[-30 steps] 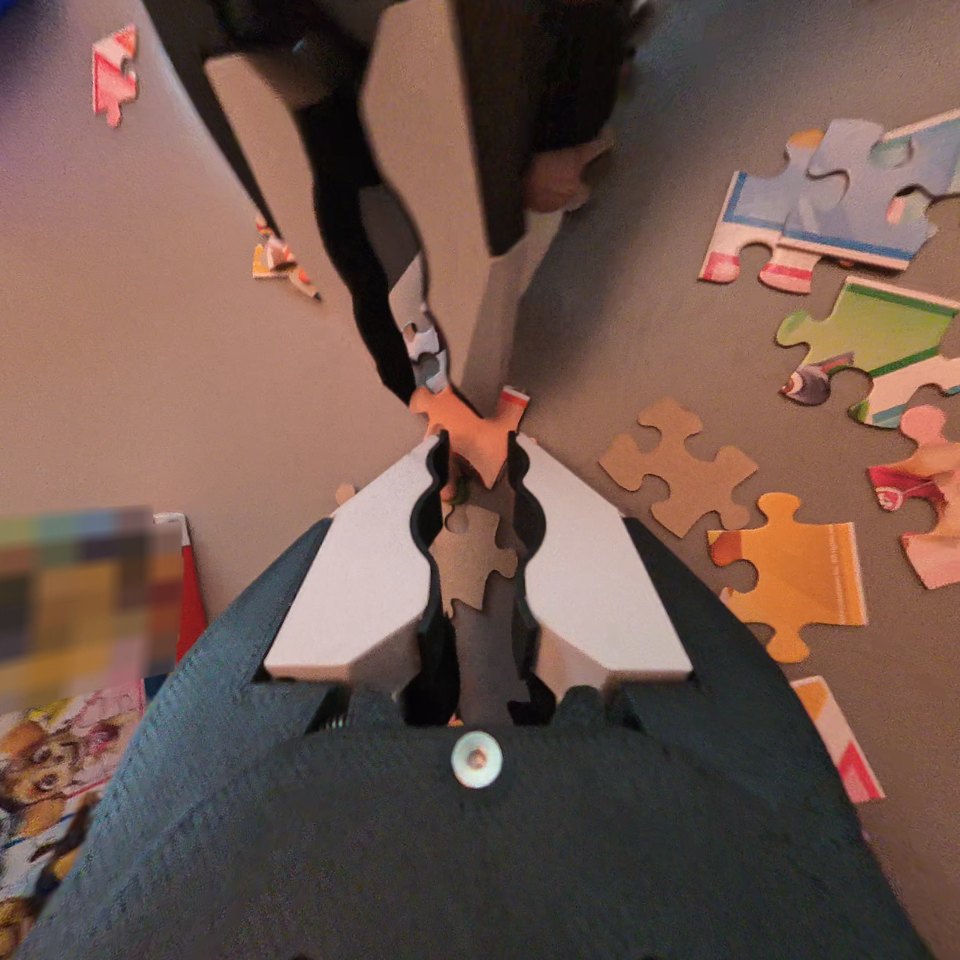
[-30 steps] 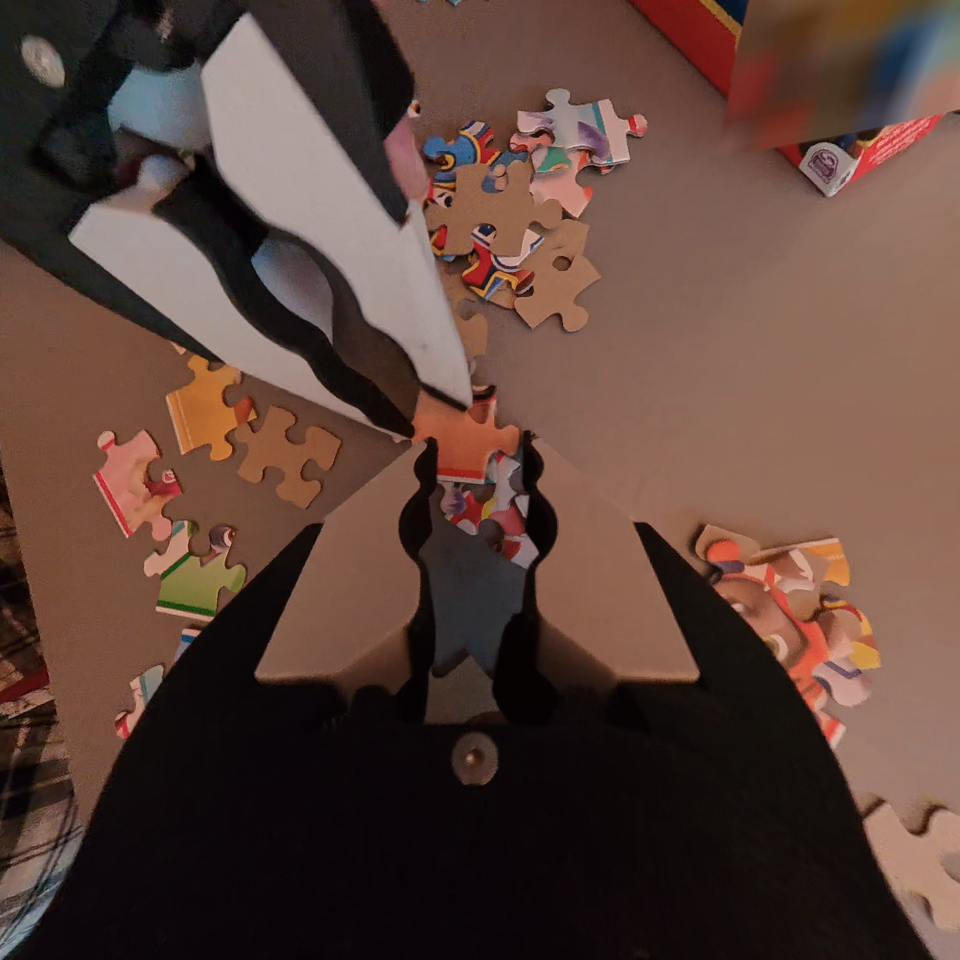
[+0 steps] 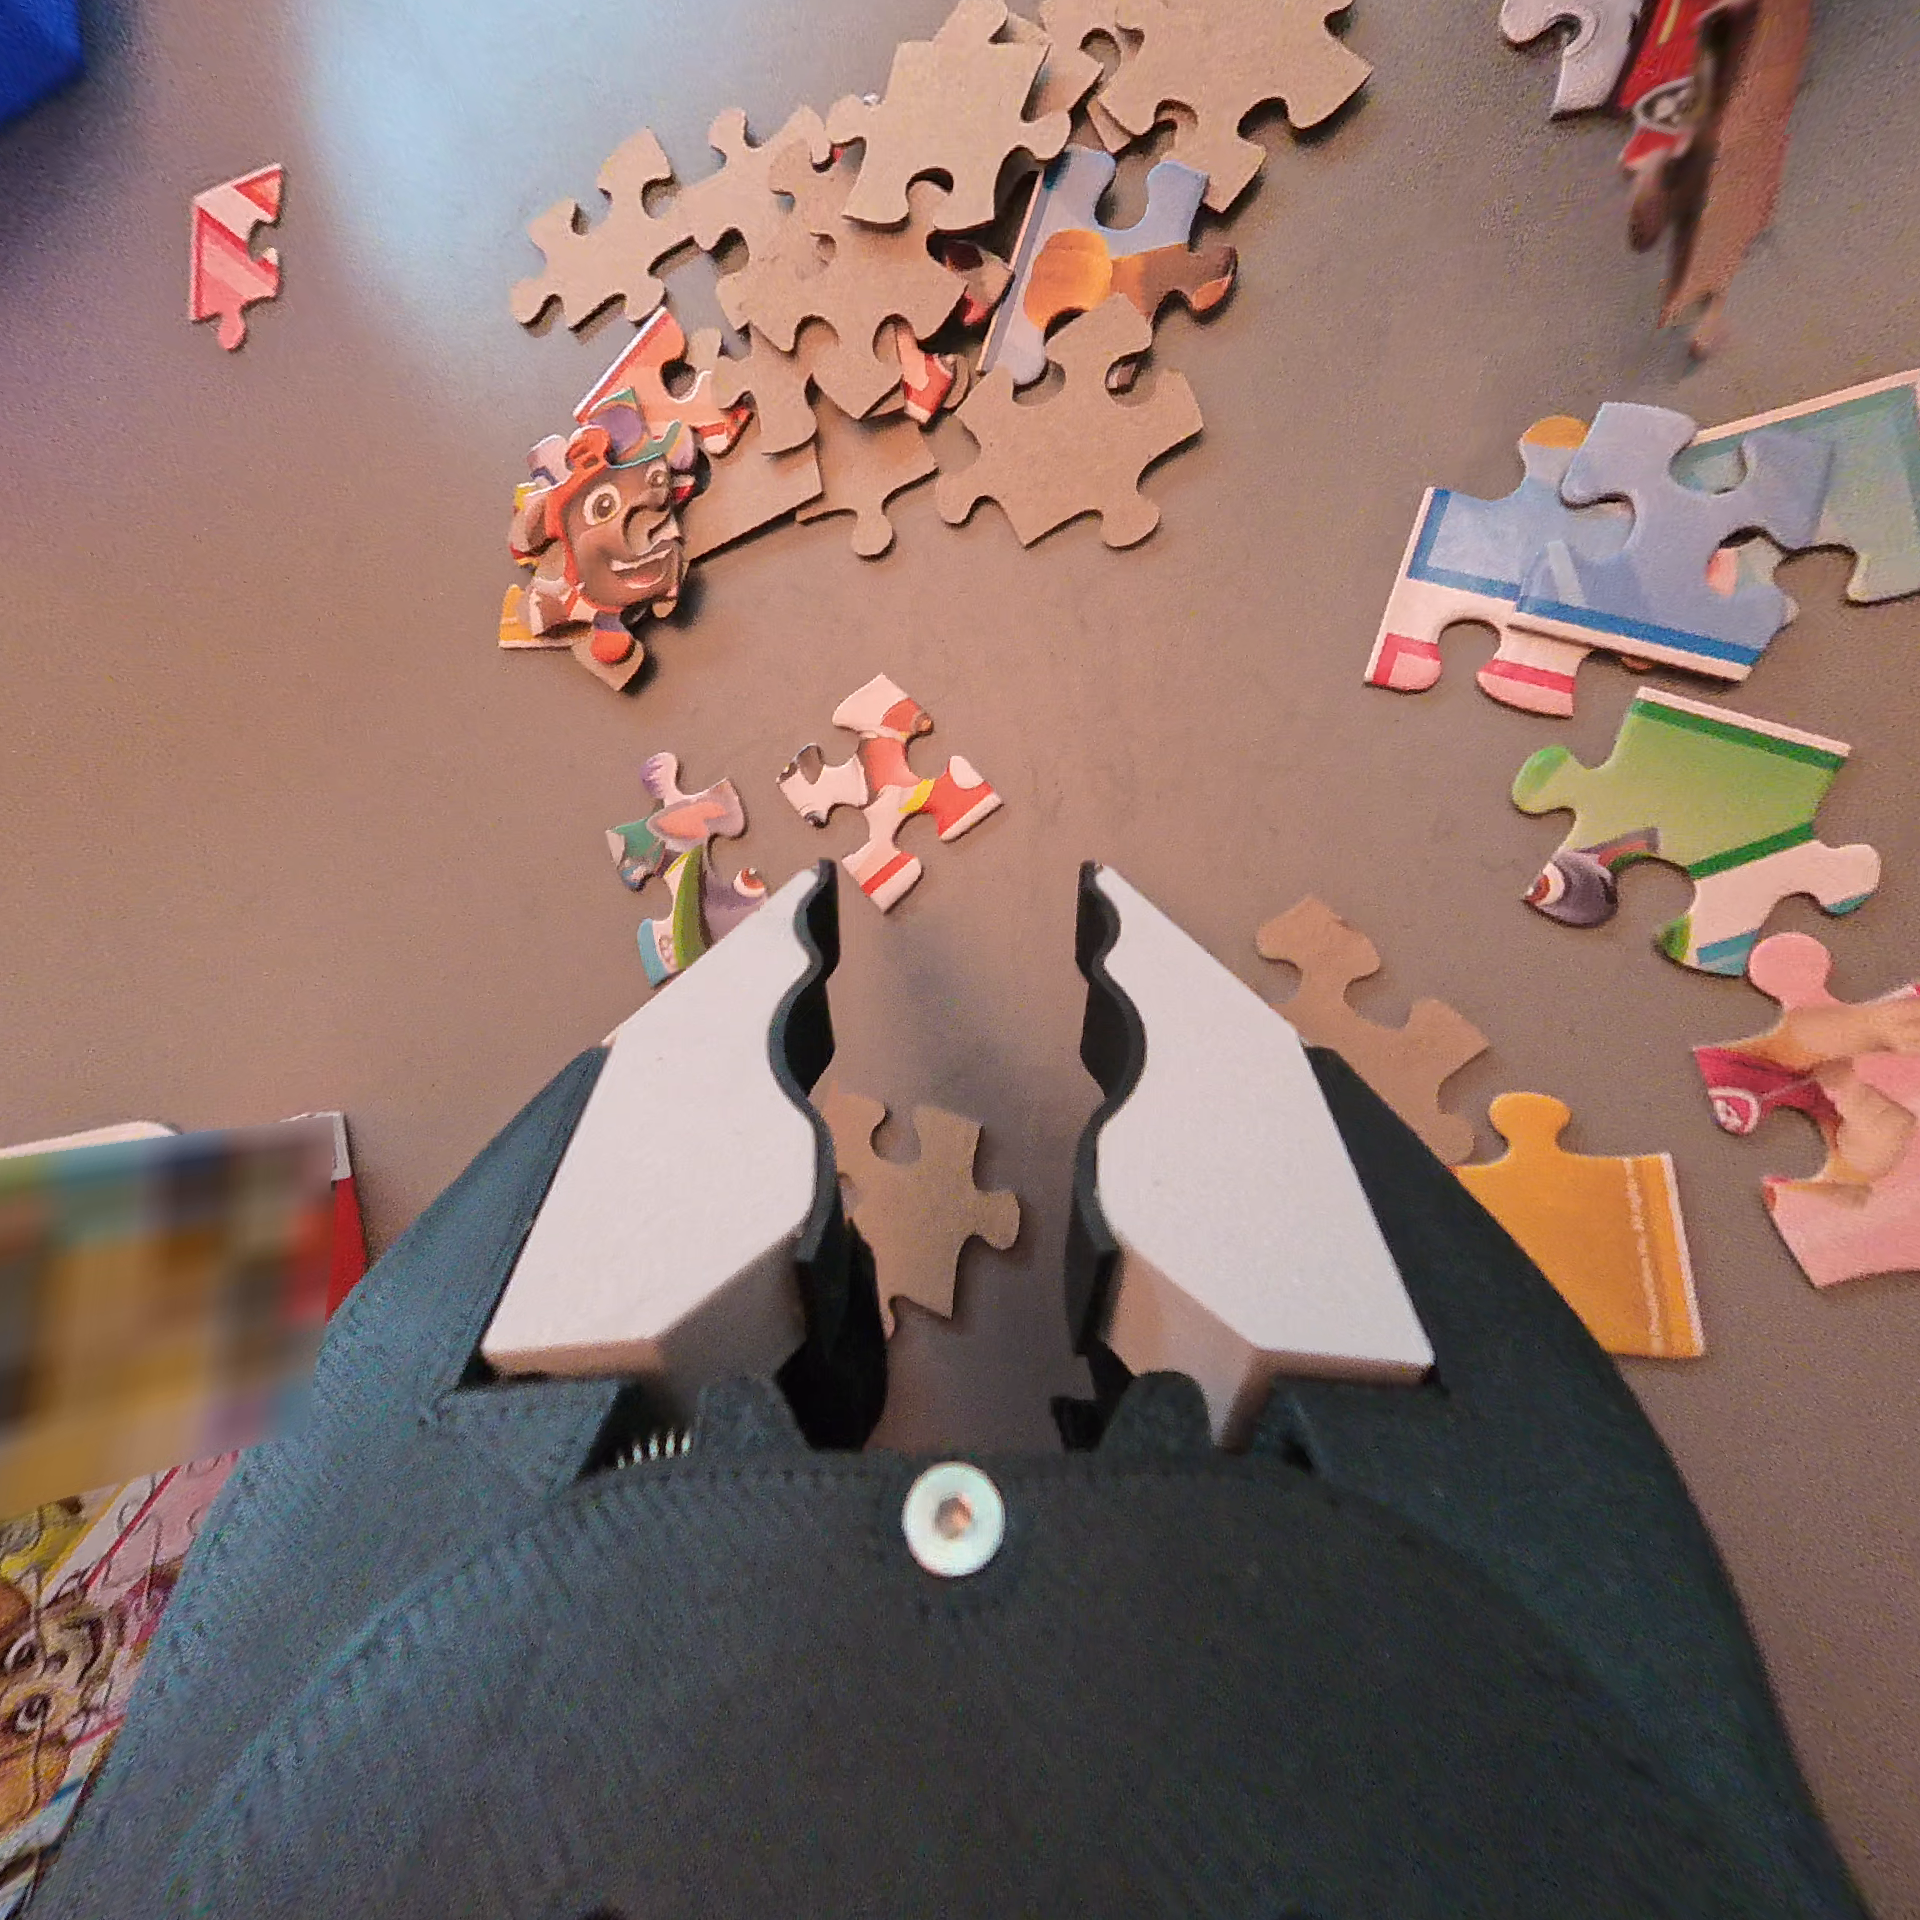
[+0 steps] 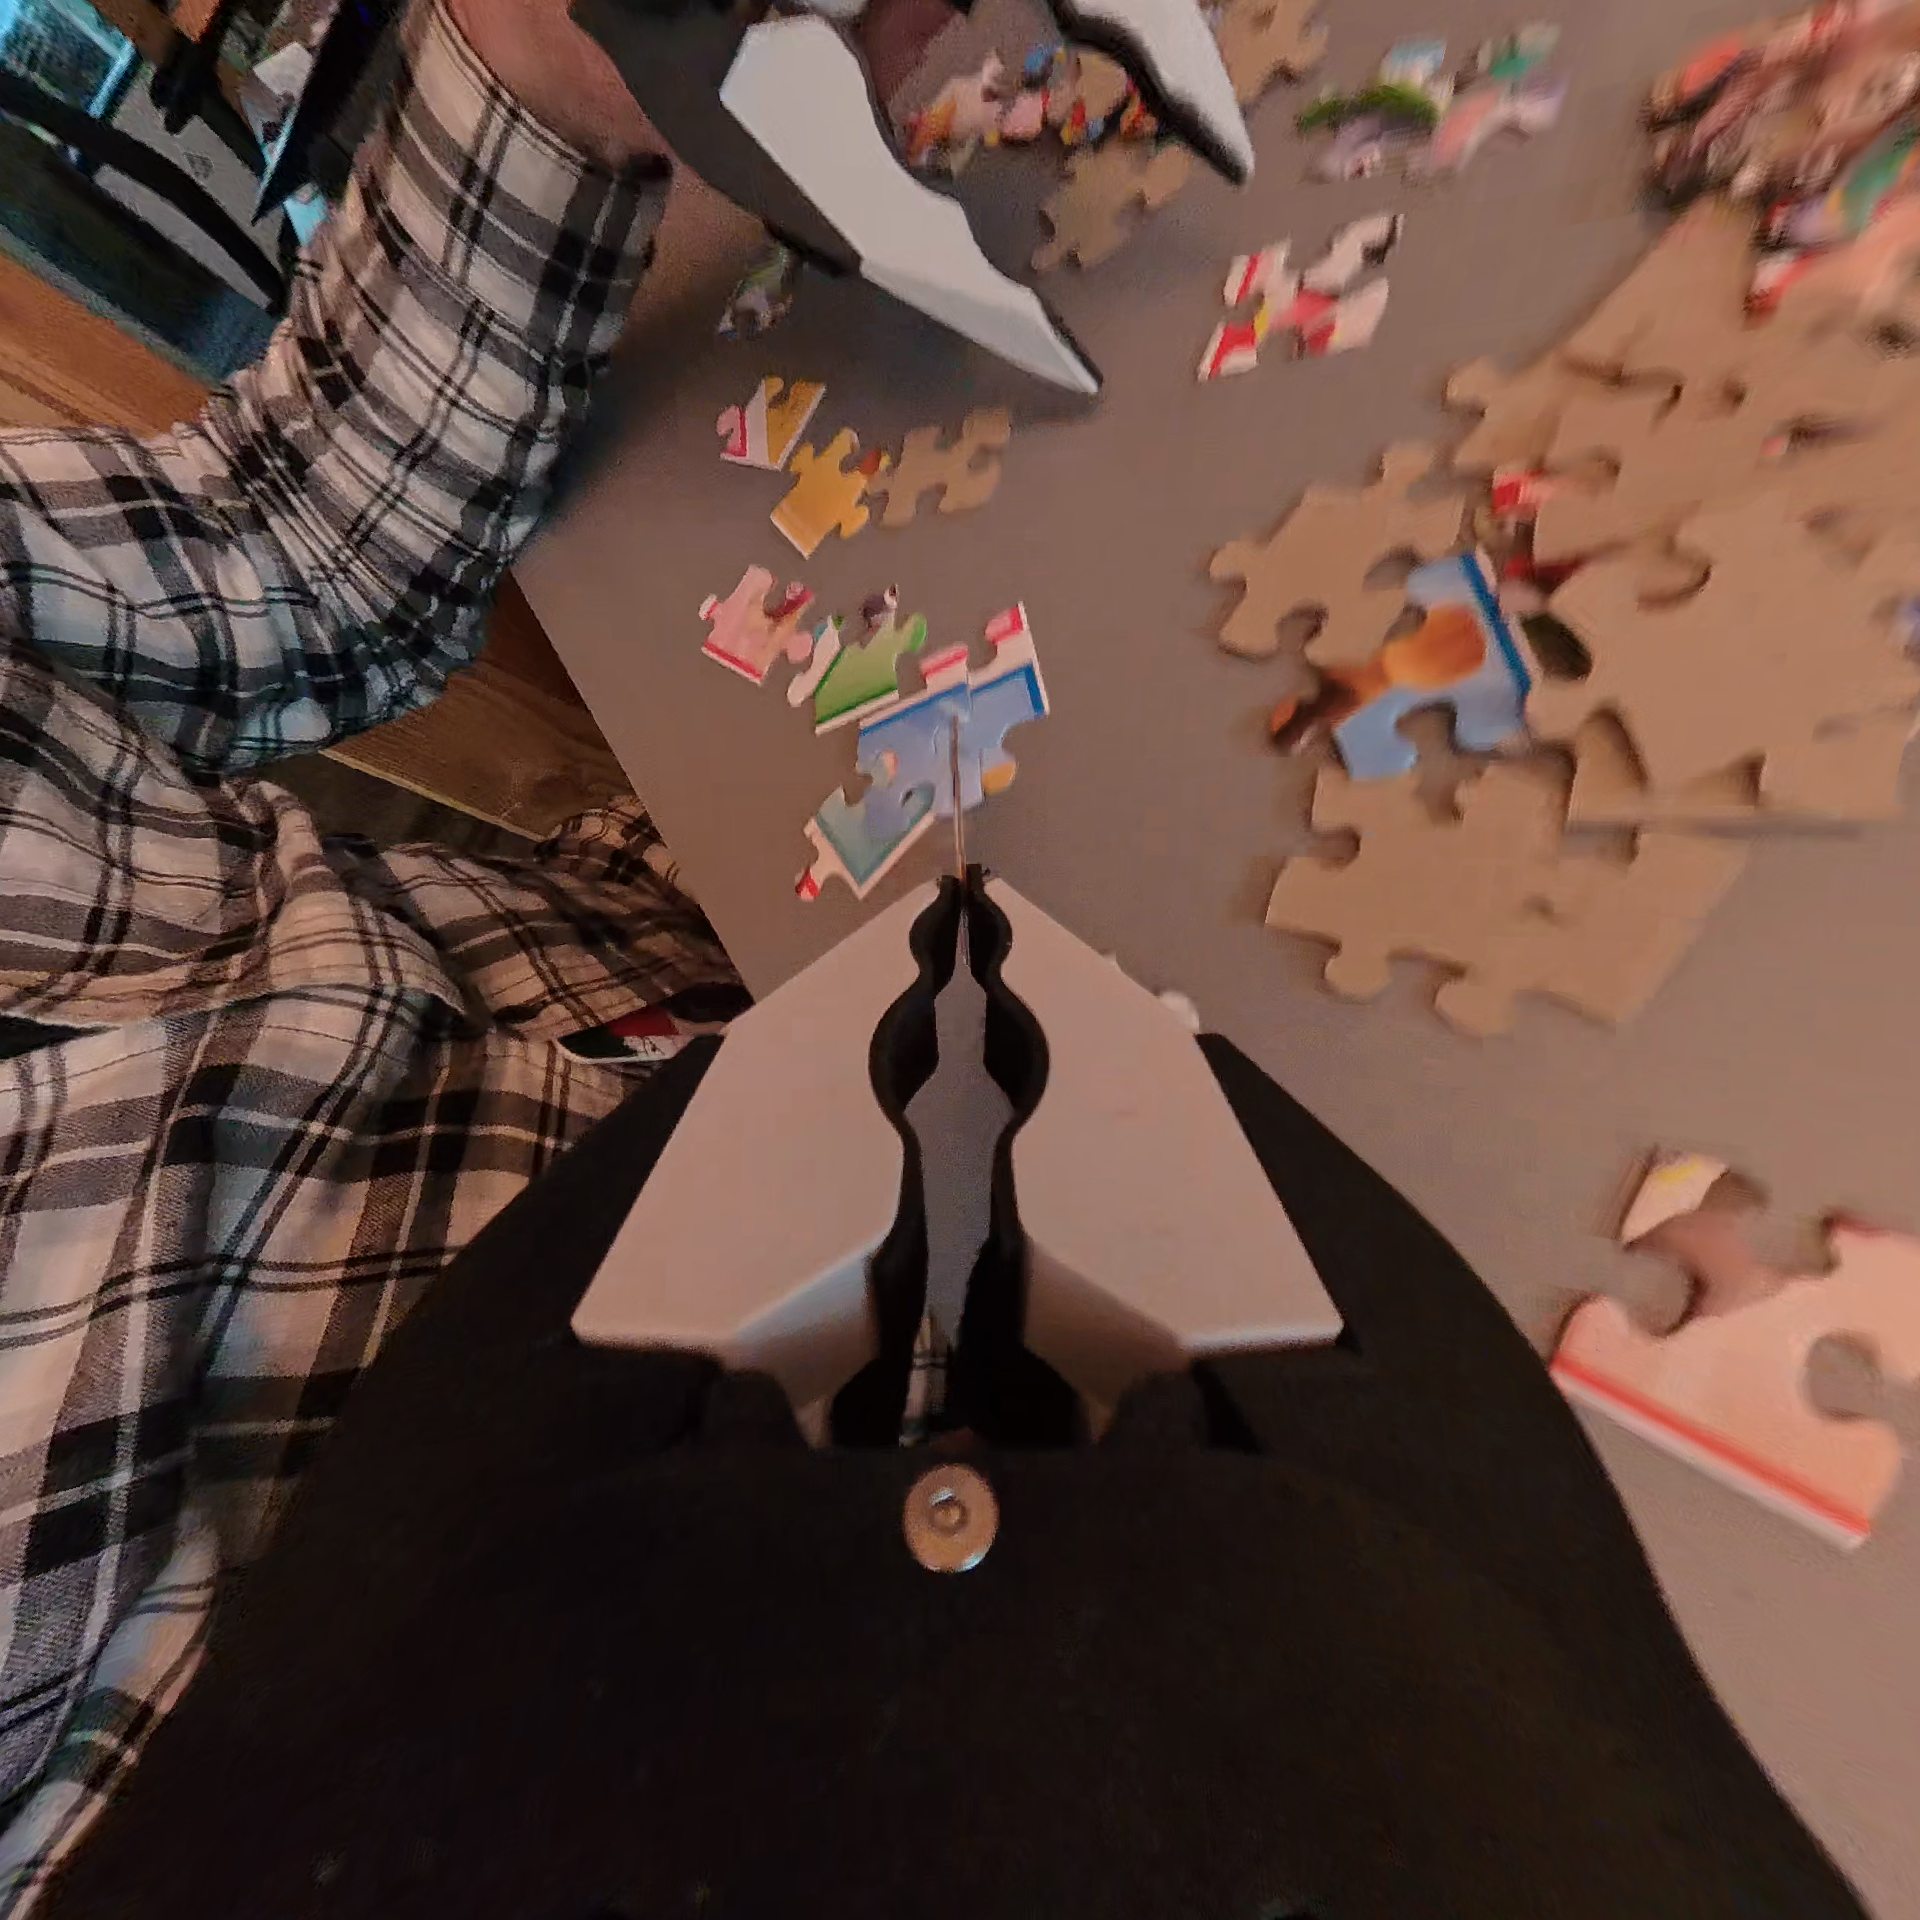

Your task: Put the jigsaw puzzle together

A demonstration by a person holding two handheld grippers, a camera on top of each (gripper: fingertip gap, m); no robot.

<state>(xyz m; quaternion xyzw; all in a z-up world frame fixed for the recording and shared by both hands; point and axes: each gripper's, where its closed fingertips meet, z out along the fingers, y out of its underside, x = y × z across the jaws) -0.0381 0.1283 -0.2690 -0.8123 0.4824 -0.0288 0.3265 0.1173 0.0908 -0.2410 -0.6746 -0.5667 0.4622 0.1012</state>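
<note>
Jigsaw puzzle pieces (image 3: 894, 790) lie scattered on the grey table (image 3: 260, 727), many face down in a heap (image 3: 904, 281) ahead of the left gripper (image 3: 954, 883). Its fingers stand apart over bare table, holding nothing. The right gripper (image 4: 962, 883) has its fingers pinched together on a thin puzzle piece (image 4: 956, 790) seen edge-on.

A grey surface (image 3: 312, 831) fills most of both views. At the top left of the left wrist view there is a bit of something blue (image 3: 31, 52). In the right wrist view a person's black and white checked shirt (image 4: 260, 883) covers the left side, with brown wood (image 4: 488, 738) beside the surface's edge.
</note>
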